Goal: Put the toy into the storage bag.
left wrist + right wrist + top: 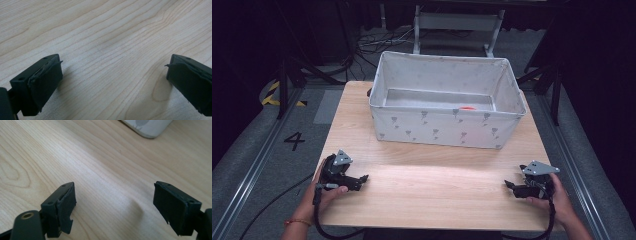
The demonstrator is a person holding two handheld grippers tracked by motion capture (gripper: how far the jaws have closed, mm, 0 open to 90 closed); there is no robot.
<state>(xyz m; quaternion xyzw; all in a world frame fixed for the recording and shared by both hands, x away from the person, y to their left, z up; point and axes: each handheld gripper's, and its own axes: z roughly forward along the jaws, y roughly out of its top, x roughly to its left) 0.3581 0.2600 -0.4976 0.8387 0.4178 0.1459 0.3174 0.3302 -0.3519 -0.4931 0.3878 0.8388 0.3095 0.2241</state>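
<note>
A grey fabric bin (437,127) with small printed marks stands at the back middle of the wooden table (432,185). A small red object (467,107) lies on its floor near the front wall, mostly hidden. My left gripper (363,178) rests on the table at the front left, held by a hand, jaws pointing right. In the left gripper view my left gripper (113,72) stands open over bare wood. My right gripper (508,186) rests at the front right, jaws pointing left. In the right gripper view my right gripper (115,202) is open and empty.
A corner of the bin (147,127) shows at the top of the right gripper view. Beyond the table are a grey floor with cables (377,42), a metal frame (457,22) and dark stands (287,75). A "4" marking (294,140) lies left of the table.
</note>
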